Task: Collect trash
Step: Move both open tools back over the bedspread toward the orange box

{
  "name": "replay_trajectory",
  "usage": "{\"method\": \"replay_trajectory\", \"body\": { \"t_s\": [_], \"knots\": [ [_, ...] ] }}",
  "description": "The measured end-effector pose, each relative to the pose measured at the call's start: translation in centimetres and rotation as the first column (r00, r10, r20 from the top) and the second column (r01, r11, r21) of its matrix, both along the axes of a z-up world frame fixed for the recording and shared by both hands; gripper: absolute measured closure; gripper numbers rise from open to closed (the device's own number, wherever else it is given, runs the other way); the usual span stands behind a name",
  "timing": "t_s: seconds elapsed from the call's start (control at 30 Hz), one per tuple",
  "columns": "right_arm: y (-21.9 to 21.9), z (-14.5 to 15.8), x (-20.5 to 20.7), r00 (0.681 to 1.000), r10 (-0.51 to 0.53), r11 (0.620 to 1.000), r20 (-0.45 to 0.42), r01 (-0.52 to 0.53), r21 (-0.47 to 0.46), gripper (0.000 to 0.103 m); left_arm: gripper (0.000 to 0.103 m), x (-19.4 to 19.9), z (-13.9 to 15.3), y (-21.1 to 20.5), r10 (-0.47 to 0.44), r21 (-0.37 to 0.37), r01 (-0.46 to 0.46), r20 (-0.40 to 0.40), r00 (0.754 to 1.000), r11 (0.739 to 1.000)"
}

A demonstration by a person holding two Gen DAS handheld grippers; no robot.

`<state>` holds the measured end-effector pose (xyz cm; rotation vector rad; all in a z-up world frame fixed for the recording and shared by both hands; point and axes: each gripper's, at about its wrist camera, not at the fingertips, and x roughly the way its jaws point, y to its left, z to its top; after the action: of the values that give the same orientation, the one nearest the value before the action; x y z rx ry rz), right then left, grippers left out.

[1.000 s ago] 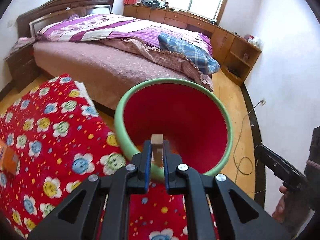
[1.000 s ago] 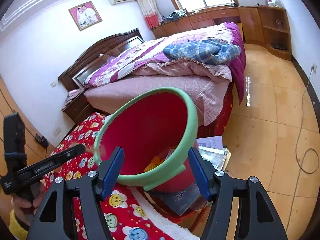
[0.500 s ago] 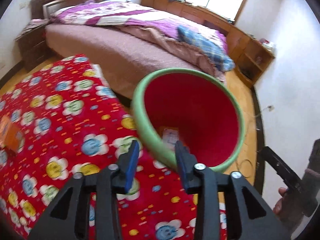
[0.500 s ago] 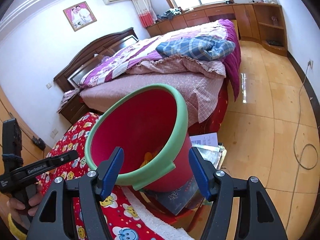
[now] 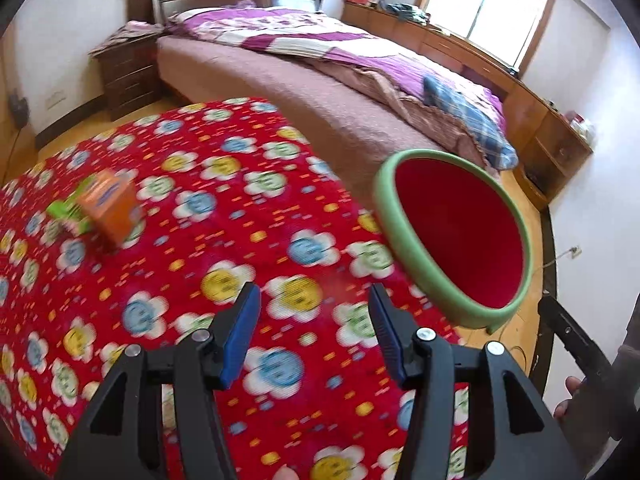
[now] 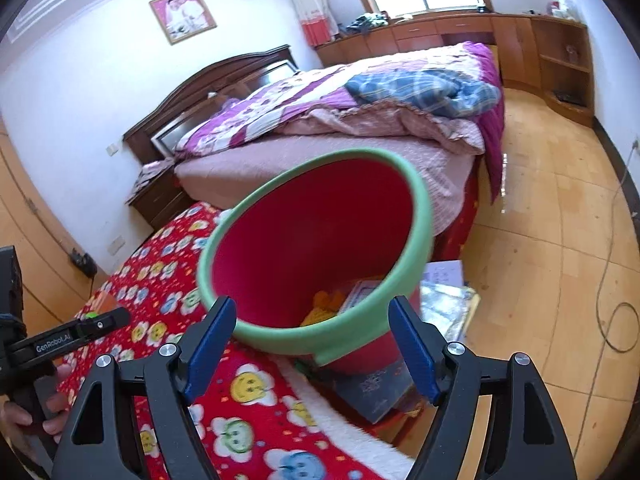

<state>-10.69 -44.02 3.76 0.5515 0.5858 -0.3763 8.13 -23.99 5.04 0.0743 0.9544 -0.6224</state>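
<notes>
The left hand-held gripper (image 5: pixel 314 330), clamped a second ago on a small beige scrap over the red bin (image 5: pixel 456 236), now stands with jaws wide apart and nothing between them. It has swung left over the flowered table (image 5: pixel 192 240), putting the bin off to its right and an orange carton (image 5: pixel 110 208) ahead to its left. A white-edged packet (image 6: pixel 362 294) now lies inside the bin, ahead of the right hand-held gripper (image 6: pixel 314 346).

Bin (image 6: pixel 320 240) red, green rim. Blanket (image 5: pixel 192 240) red with blue, yellow, green flowers. Box (image 5: pixel 110 208) orange. Quilt (image 6: pixel 320 100) purple-white, plaid patch blue.
</notes>
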Motion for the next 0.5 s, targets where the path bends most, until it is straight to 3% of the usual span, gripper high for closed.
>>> {"method": "replay_trajectory", "body": {
  "t_s": [0.2,0.27,0.5],
  "knots": [
    [3.0,0.1,2.1,0.996,0.089,0.996,0.009,-0.089,0.009,0.024,0.043,0.2,-0.3,4.3,0.078,0.034,-0.079,0.031,0.996,0.996],
    [4.4,0.3,3.2,0.992,0.126,0.992,-0.011,-0.126,-0.020,0.024,0.032,0.6,-0.3,6.1,0.123,0.035,-0.125,0.038,0.992,0.992],
    [9.3,1.5,7.3,0.971,0.233,0.956,-0.055,-0.239,-0.168,0.022,0.024,2.1,0.1,11.6,0.250,0.038,-0.254,0.088,0.964,0.966]
  ]
}}
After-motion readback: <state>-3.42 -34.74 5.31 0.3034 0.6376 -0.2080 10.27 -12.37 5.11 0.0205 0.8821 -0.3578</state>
